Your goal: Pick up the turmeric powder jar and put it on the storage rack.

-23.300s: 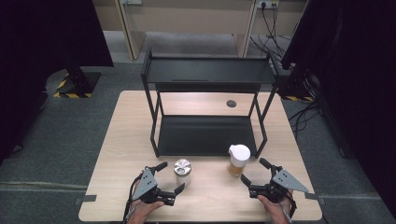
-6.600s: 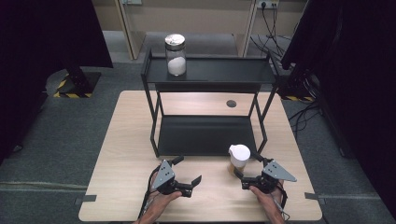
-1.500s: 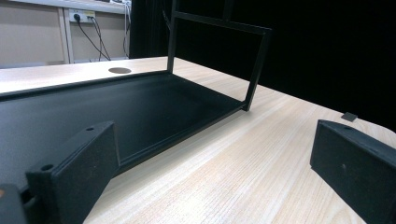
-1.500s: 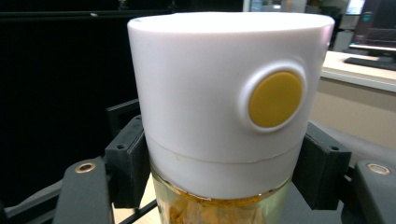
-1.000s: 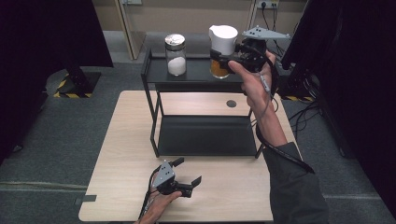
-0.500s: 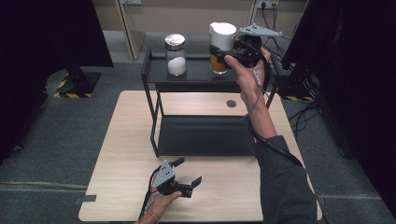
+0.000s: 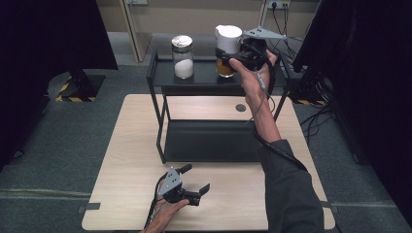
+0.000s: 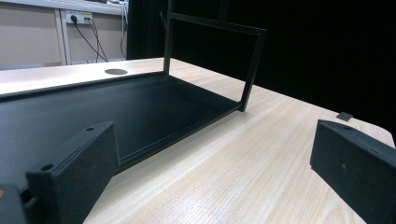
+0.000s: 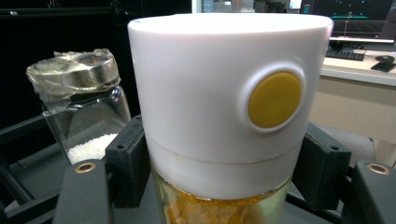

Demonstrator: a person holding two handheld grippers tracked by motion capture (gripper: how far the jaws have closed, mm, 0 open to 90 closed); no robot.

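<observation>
High above the table, a jar with a white lid (image 7: 228, 51) and orange-yellow contents is gripped by the right gripper (image 7: 243, 56) at the top shelf of a black rack (image 7: 160, 77); whether its base rests on the shelf cannot be told. Seen from the right gripper view, both black pads (image 9: 128, 161) are pressed against the jar's sides, just below a yellow button on the lid. Just beside it, a glass jar of white grains (image 7: 182, 57) is seen standing on the same shelf. Near the front edge of the wooden table (image 7: 121, 160), the left gripper (image 7: 197, 184) is held low, its jaws spread wide with nothing between them
</observation>
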